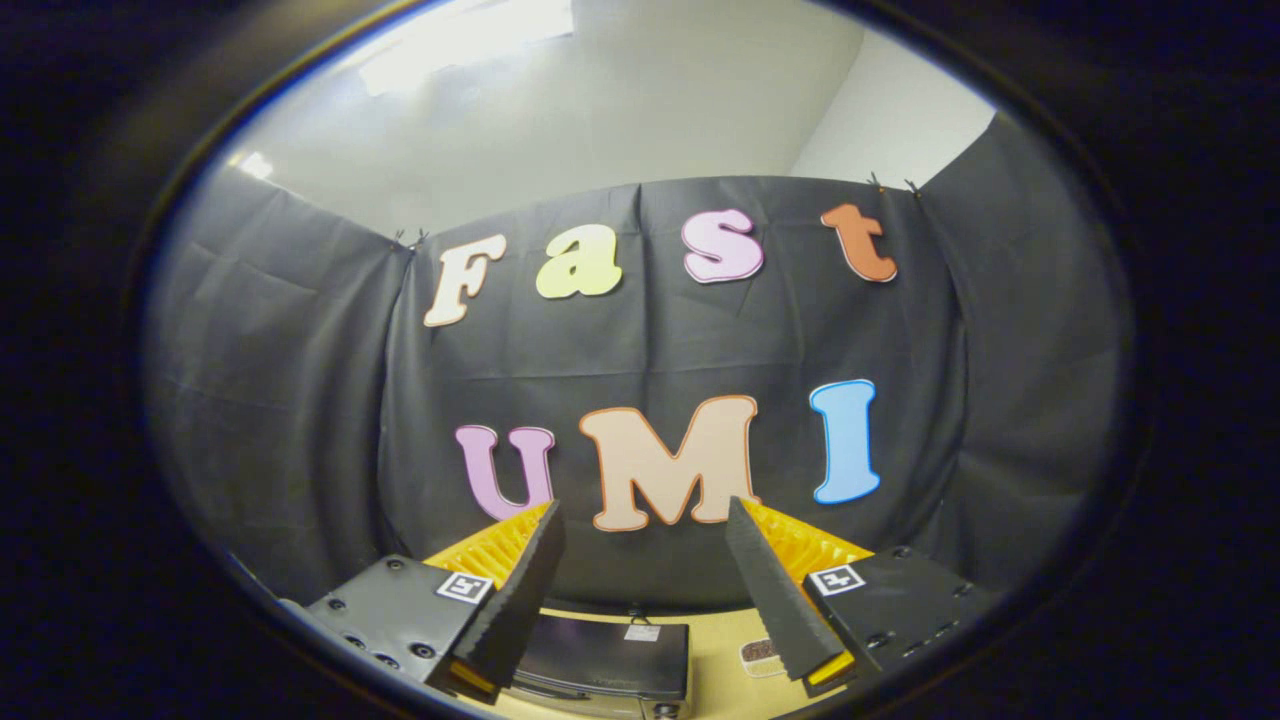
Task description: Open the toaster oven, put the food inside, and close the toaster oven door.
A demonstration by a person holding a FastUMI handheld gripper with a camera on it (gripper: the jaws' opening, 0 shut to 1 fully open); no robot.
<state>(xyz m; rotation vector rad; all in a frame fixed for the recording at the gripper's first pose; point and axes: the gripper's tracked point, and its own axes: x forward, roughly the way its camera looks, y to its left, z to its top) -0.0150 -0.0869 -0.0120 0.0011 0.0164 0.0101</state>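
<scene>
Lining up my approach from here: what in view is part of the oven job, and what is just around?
Job: toaster oven below the open gripper; food item beside it on the table.
Around: black cloth wall; white ceiling.

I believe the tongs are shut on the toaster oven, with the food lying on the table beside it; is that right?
Not quite: the gripper view shows the tongs open, held above the toaster oven, touching nothing. The food does lie on the table beside it.

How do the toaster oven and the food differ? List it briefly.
The toaster oven is a big dark box; the food is small and brown. The oven lies between the fingers of the open gripper; the food sits beside it, partly behind one finger. Both rest on the tan table.
</scene>
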